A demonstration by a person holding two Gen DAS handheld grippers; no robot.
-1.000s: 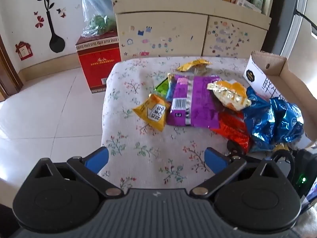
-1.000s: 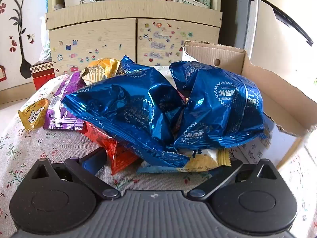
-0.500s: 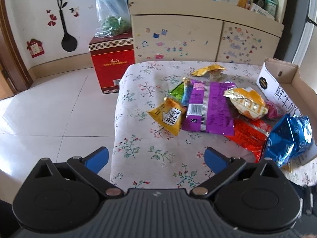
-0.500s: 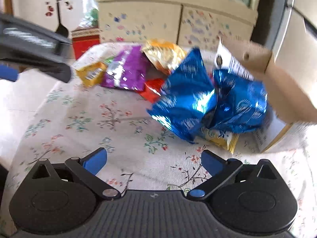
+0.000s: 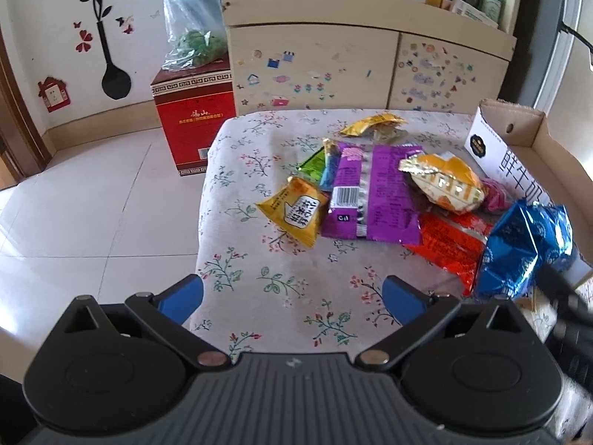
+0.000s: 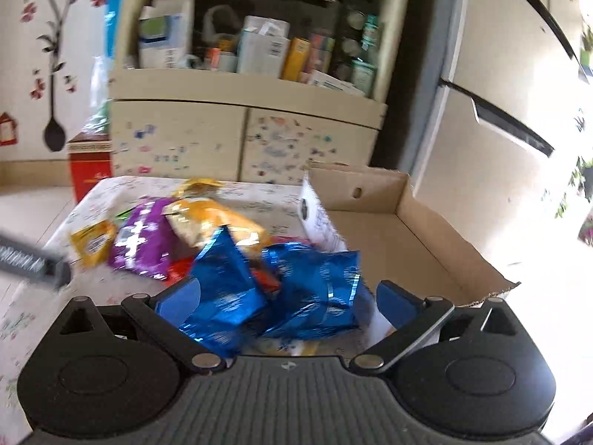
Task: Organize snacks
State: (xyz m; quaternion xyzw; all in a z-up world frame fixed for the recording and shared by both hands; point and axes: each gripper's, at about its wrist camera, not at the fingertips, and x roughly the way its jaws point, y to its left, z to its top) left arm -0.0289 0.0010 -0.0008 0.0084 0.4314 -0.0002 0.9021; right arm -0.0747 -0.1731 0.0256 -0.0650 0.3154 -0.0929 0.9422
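In the left wrist view, the left gripper (image 5: 292,298) sat at the bottom of the frame with its blue fingers spread wide and nothing between them, above the flowered tablecloth (image 5: 259,259). The snacks lay in a loose heap at centre and right: a small yellow packet (image 5: 296,212) touching the left edge of a large purple bag (image 5: 374,200), a green packet (image 5: 315,165) tucked under that bag's upper left corner, a gold packet (image 5: 372,124) apart toward the top, a yellow and silver bag (image 5: 444,181) lying on the purple one, an orange-red bag (image 5: 450,246) below it, and a blue foil bag (image 5: 522,252) at the right edge. A cardboard box (image 5: 519,129) stood open at the upper right. A red carton (image 5: 194,126) stood on the floor at left, below a sticker-covered cabinet (image 5: 315,70)

In the right wrist view, which was blurred, the right gripper (image 6: 289,298) also stood wide apart, its fingers flanking two blue foil bags (image 6: 311,289) without clamping them. These lay at lower centre, against the near left corner of the cardboard box (image 6: 407,215). The purple bag (image 6: 144,241) and yellow packet (image 6: 92,244) lay at middle left
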